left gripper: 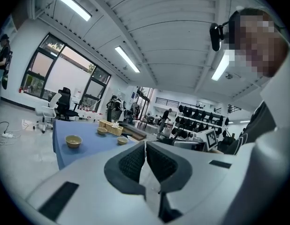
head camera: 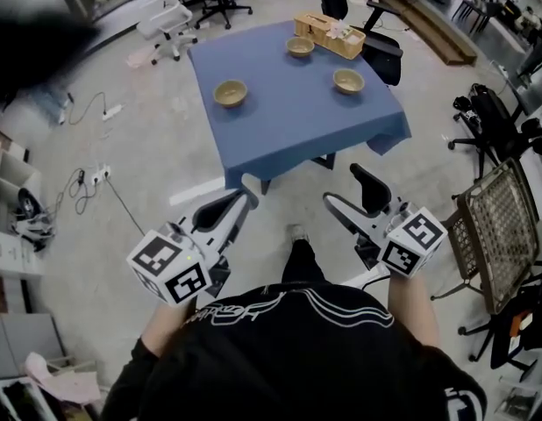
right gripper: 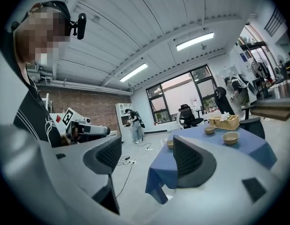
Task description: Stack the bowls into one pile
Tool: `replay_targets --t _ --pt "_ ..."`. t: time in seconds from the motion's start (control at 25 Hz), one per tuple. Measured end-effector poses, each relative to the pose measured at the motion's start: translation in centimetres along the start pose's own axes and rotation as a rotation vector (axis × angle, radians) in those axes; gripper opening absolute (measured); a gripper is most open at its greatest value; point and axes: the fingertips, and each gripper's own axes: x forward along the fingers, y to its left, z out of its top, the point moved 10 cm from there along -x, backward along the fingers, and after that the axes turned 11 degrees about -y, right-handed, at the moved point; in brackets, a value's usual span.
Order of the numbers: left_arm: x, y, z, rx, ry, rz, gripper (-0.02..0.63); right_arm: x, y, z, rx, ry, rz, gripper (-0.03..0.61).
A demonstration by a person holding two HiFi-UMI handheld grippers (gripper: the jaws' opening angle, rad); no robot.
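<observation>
The left tool is pressed together, the right tool spread, both empty; a hurried rim pinch could tip a bowl off the counter.

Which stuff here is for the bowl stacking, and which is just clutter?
Job: left bowl, far bowl, right bowl, all apart on the table.
Lying about: basket, white chair, wicker chair.
</observation>
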Motion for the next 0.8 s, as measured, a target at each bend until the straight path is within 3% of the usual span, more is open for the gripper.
replay_targets --t 0.48,0.8 --pt "15.1 9.2 0.8 -0.069 0.046 0.07 0.032 8.5 -15.9 1.5 0.086 0.067 -0.01 0.341" --pt "25.0 14.0 0.3 -0.083 0.078 0.07 0.032 11.9 -25.7 1.9 0.129 0.105 -0.024 0.341"
